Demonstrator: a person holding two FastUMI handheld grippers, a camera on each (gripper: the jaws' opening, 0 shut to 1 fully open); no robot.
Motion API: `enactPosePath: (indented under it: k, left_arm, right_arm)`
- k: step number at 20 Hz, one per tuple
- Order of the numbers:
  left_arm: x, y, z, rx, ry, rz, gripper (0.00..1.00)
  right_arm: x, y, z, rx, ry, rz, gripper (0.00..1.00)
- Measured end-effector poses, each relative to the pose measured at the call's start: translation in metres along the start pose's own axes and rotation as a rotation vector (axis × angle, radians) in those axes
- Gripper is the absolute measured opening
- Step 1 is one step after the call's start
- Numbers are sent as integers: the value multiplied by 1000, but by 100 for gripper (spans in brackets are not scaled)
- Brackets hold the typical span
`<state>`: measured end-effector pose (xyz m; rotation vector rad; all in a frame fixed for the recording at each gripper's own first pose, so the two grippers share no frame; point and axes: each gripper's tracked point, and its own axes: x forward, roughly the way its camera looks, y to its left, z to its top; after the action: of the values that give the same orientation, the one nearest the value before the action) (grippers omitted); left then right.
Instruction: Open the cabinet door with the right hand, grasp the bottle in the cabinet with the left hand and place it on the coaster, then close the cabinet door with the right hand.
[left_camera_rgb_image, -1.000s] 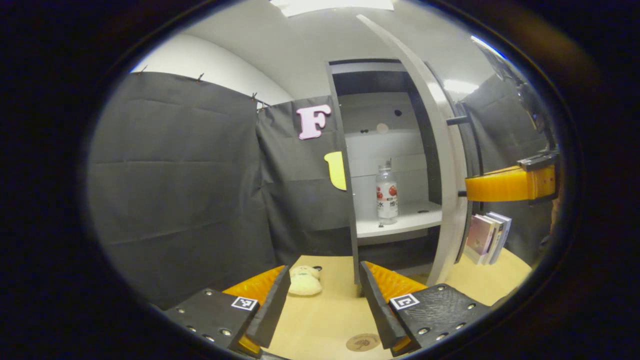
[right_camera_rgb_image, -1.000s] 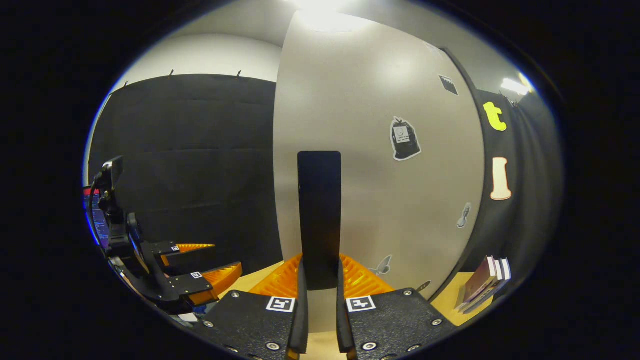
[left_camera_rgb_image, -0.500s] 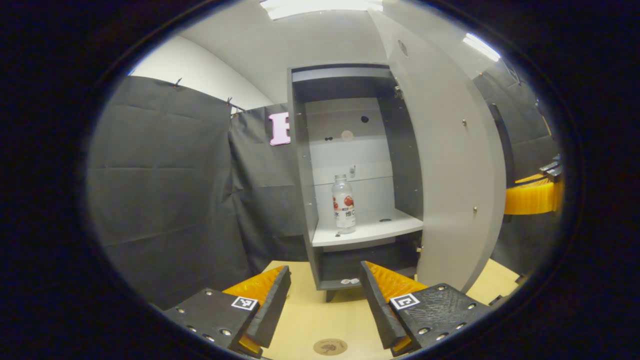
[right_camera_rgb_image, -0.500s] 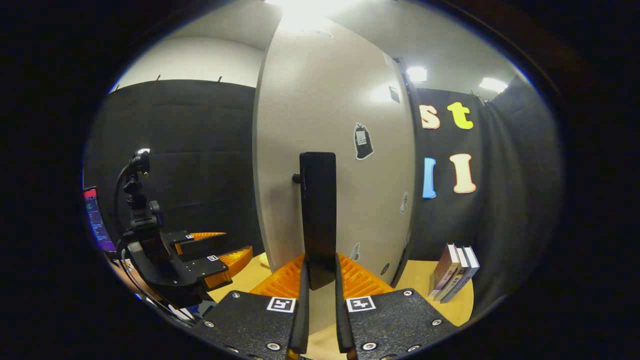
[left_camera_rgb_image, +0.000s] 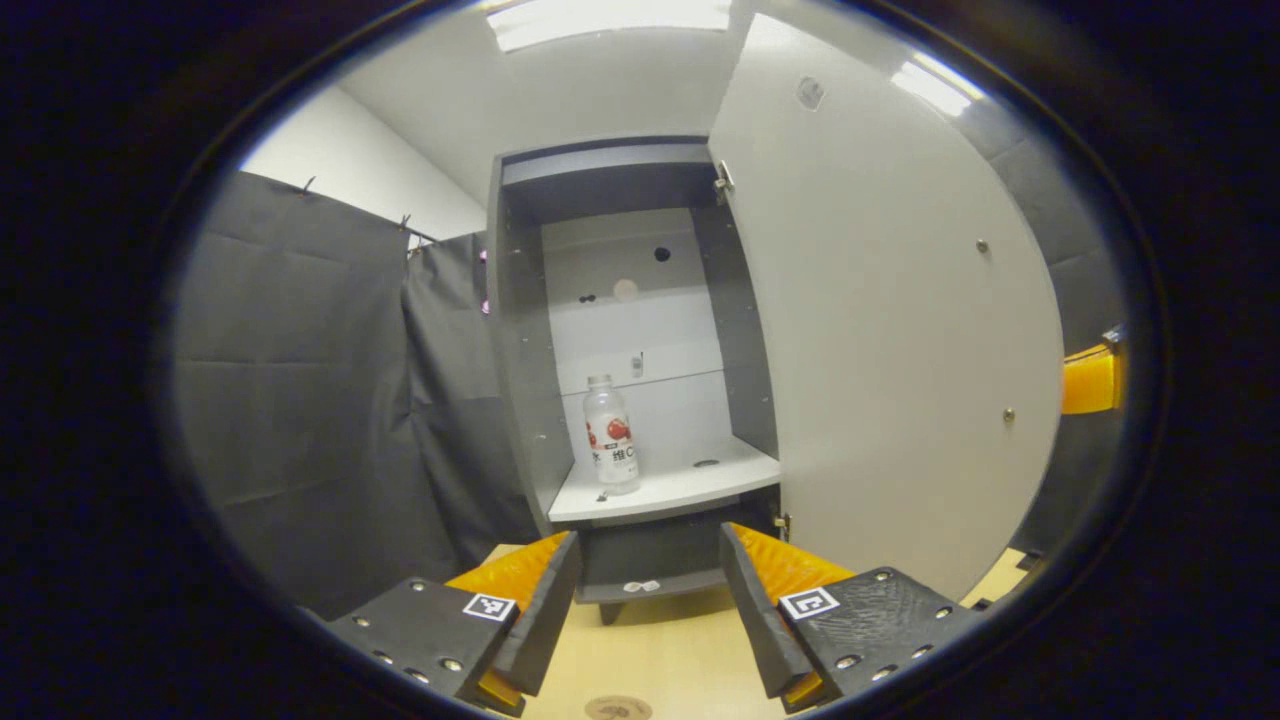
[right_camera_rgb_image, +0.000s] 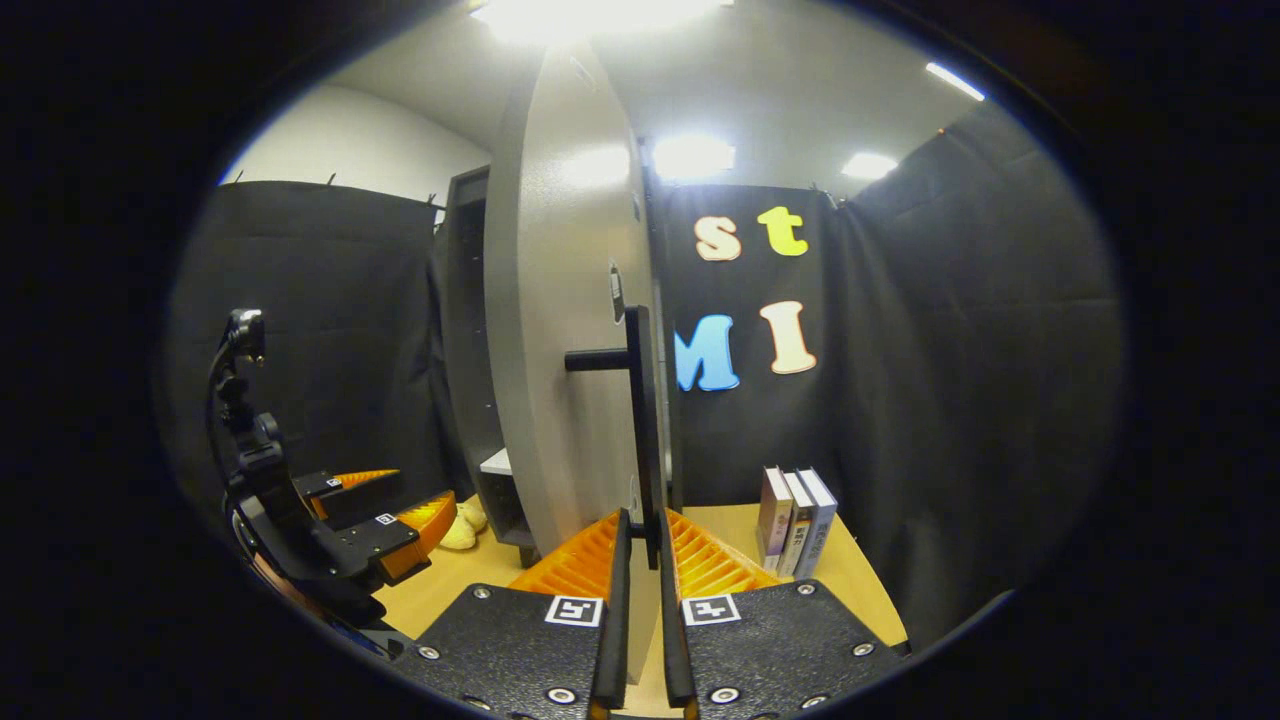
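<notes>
The grey cabinet (left_camera_rgb_image: 520, 380) stands with its door (left_camera_rgb_image: 880, 330) swung wide to the right. Inside, a clear bottle (left_camera_rgb_image: 611, 435) with a red and white label stands upright on the white shelf (left_camera_rgb_image: 680, 488), near its left side. My left gripper (left_camera_rgb_image: 648, 600) is open and holds nothing; it is low over the table, well short of the shelf. A round brown coaster (left_camera_rgb_image: 617, 708) lies on the table just below its fingers. My right gripper (right_camera_rgb_image: 643, 530) is shut on the lower end of the black vertical door handle (right_camera_rgb_image: 646, 420), with the door (right_camera_rgb_image: 560, 330) seen almost edge-on.
Three books (right_camera_rgb_image: 795, 520) stand upright on the wooden table (right_camera_rgb_image: 860, 580) right of the door. A pale plush toy (right_camera_rgb_image: 460, 532) lies by the cabinet's foot. The left gripper (right_camera_rgb_image: 380, 520) shows at the left of the right gripper view. An orange part of the right gripper (left_camera_rgb_image: 1090, 380) sticks out past the door's edge.
The door has swung much wider open, drawn by my right gripper on its handle. In the left gripper view the cabinet's inside and the bottle have shifted left and show more fully.
</notes>
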<state>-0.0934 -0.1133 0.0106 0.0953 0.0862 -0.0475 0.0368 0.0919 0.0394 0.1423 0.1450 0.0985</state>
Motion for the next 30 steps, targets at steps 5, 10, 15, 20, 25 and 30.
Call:
enactPosePath:
  k: [5, 10, 15, 20, 25, 30]
  left_arm:
    - [53, 4, -6, -43, -1, 30, 80]
    - [123, 17, -2, 0, -14, 51, 80]
    - [187, 35, 15, 63, -79, 79, 80]
    - [248, 63, 14, 62, -82, 112, 80]
    - [292, 83, 29, 56, -109, 116, 80]
    - [326, 85, 31, 39, -100, 100, 80]
  right_arm:
    - [-32, -7, -10, 59, -14, -34, 14]
    - [-101, -27, -11, -72, -71, -151, 57]
    - [-209, -53, 6, 34, -132, -153, 97]
    - [-296, -114, 15, 146, -169, -245, 96]
    - [-294, -120, 36, 238, -254, -296, 95]
    - [-274, -109, 25, 171, -215, -343, 95]
